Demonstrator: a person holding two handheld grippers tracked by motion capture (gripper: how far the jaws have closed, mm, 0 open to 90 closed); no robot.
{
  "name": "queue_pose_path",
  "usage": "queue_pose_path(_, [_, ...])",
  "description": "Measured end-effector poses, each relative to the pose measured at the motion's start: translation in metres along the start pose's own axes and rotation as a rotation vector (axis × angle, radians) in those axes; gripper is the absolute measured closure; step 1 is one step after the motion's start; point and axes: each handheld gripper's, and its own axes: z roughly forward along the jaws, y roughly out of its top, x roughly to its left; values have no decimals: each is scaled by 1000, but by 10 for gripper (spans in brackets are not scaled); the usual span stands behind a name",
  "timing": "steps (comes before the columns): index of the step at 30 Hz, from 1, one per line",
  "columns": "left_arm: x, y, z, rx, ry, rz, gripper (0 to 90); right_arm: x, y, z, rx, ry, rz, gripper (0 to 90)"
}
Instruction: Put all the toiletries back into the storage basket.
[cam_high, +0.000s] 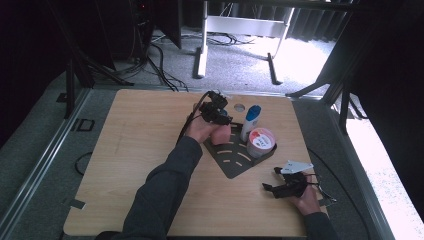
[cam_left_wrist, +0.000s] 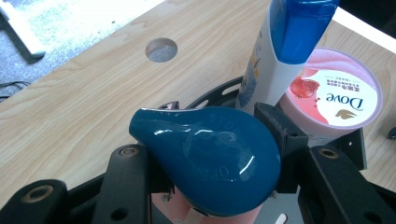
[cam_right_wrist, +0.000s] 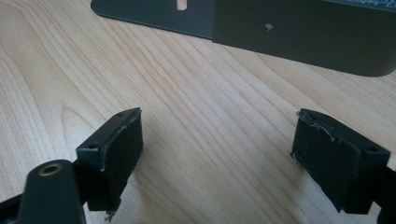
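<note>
A: What is held by the left gripper (cam_left_wrist: 210, 158)?

B: A teal-capped pink bottle (cam_left_wrist: 210, 154) is clamped between its jaws, above the black rack (cam_high: 231, 156). The right gripper (cam_high: 283, 188) is kept spread and empty near the table (cam_high: 135, 150) edge.

A: What is judged done?

B: A white tube (cam_left_wrist: 275, 56) and Dove tub (cam_left_wrist: 334, 93) stand racked; the bottle seems left to place.

Pink bottle with teal teardrop cap (cam_left_wrist: 210, 163) low centre of the left gripper view, white tube (cam_left_wrist: 275, 56) upright upper right, pink Dove tub (cam_left_wrist: 336, 93) right, in dark tray (cam_high: 232, 160)
</note>
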Motion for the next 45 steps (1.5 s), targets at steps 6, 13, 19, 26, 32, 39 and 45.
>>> queue_pose_path(6, [-1,1,3,-2,6,-2,531,0,0,0,0,0,1,160])
queue_pose_path(13, [-1,4,6,-2,16,0,531,0,0,0,0,0,0,160])
queue_pose_path(19, [-3,6,9,-12,14,-4,531,0,0,0,1,0,-1,160])
queue_pose_path(26, [-5,7,17,-4,16,-1,531,0,0,0,0,0,-1,160])
queue_pose_path(32, [-6,7,22,-16,34,-10,531,0,0,0,0,0,-1,160])
queue_pose_path(39, [-7,7,31,-7,38,-21,531,0,0,0,0,0,0,160])
queue_pose_path(45, [-6,6,37,-6,41,-36,531,0,0,0,0,-1,0,160])
